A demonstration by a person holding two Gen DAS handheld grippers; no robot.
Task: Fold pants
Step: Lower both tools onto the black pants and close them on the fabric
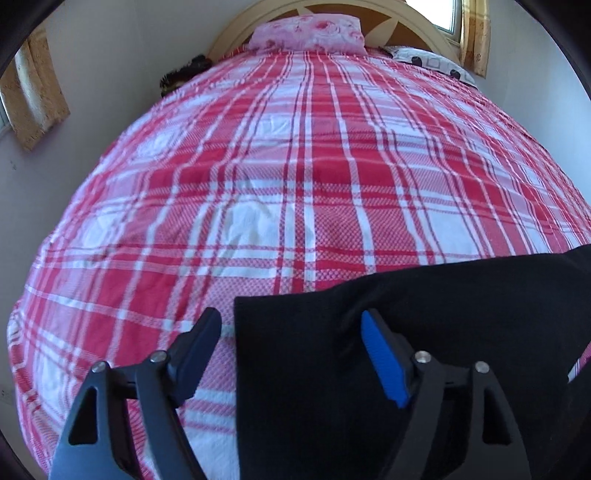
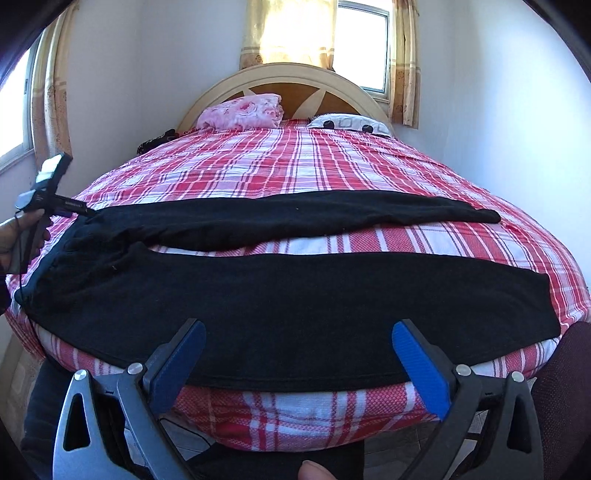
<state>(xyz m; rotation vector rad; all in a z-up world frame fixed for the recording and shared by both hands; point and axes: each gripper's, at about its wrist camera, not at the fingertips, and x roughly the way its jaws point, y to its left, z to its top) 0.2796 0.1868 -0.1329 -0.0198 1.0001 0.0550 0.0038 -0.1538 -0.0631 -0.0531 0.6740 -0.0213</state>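
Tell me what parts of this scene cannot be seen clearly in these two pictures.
- Pants: in the left wrist view the lower and right edges cut off most of them.
- Left gripper: far and small in the right wrist view, so contact with the pants is unclear.
- Dark thing beside the pink pillow: too small to identify.

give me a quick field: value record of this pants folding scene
garment: black pants, spread flat across the bed, legs apart, unfolded
surface: red and white plaid bedspread
left gripper: open, at the waist end, over the pants' edge
right gripper: open, in front of the near leg, holding nothing
far end of bed: pink floral pillow, white patterned pillow, arched headboard
fold progress: not started
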